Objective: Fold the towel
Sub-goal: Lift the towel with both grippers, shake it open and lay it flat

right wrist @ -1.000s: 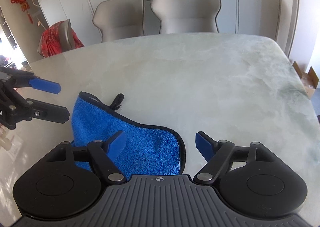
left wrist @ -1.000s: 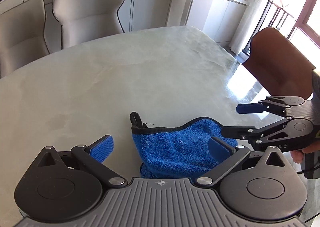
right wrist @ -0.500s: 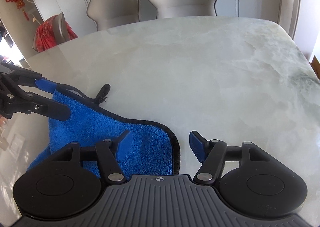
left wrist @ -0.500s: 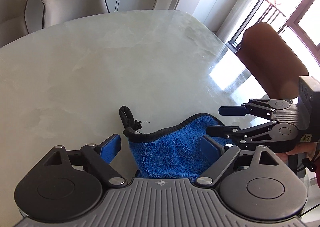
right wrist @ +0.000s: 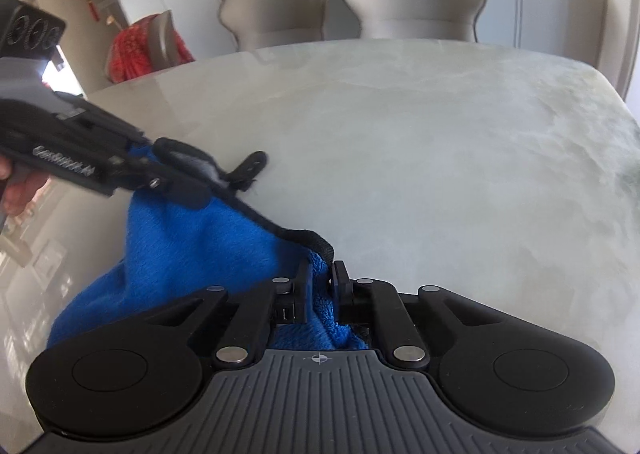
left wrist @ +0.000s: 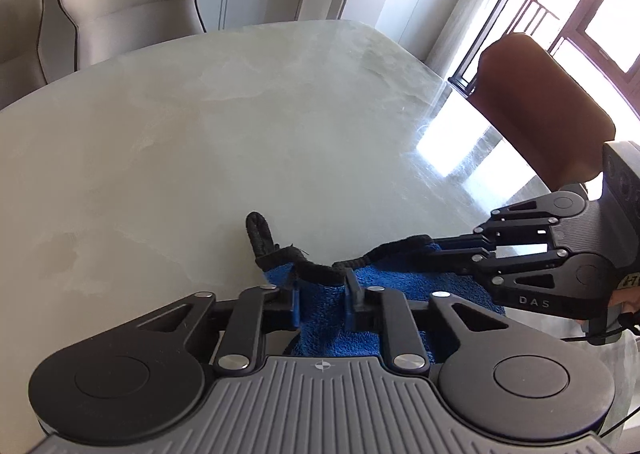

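One blue towel (right wrist: 192,238), black-edged, bunched, hanging loop (left wrist: 260,232) upright.

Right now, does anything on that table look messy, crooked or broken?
Nothing looks broken or spilled. The blue towel is bunched and uneven, only because the left gripper and the right gripper each pinch its black-trimmed edge. Its hanging loop sticks up at one corner. The marble table looks otherwise bare.

The blue towel's (left wrist: 320,318) lower part disappears behind the left gripper's (left wrist: 322,296) body, so how far it reaches toward the person is hidden. Beside the right gripper (right wrist: 322,280), the left one covers the towel's far corner. The hands holding both tools are cut off at the frame edges.
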Demonstrator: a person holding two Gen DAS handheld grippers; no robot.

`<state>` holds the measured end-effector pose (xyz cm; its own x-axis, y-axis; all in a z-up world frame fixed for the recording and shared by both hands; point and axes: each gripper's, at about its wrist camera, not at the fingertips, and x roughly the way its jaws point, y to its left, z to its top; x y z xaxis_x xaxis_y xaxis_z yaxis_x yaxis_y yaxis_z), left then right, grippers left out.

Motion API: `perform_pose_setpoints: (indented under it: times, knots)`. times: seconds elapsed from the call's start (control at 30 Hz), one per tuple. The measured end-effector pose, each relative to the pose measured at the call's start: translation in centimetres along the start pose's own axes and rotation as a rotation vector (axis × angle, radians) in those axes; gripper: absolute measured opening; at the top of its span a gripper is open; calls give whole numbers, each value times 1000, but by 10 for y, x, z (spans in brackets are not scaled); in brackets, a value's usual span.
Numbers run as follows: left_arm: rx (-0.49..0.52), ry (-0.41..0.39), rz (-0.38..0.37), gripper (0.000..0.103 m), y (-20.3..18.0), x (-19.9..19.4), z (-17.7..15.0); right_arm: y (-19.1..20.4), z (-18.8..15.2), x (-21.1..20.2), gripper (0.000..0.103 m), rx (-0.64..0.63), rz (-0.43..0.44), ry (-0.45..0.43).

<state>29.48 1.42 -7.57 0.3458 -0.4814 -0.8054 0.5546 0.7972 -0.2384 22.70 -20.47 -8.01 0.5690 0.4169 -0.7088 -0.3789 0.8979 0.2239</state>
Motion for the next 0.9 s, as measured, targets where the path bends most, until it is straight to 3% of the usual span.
perform_pose_setpoints:
  times: [0.17, 0.37, 0.6, 0.77, 0.9]
  knots:
    - [-37, -93, 31, 13, 2, -41, -3, 11, 19, -47, 8, -46, 26, -114]
    - [-20, -254, 108, 12, -15, -114, 10, 52, 79, -114, 8, -290, 6, -279]
    - [-43, -499, 207, 13, -40, -222, 34, 98, 129, -179, 8, -509, -29, -432]
    - [16, -587, 283, 13, -77, -270, 34, 130, 132, -228, 8, -631, -72, -508]
    - [19, -590, 301, 15, -109, -283, -2, 151, 97, -254, 8, -705, -78, -474]
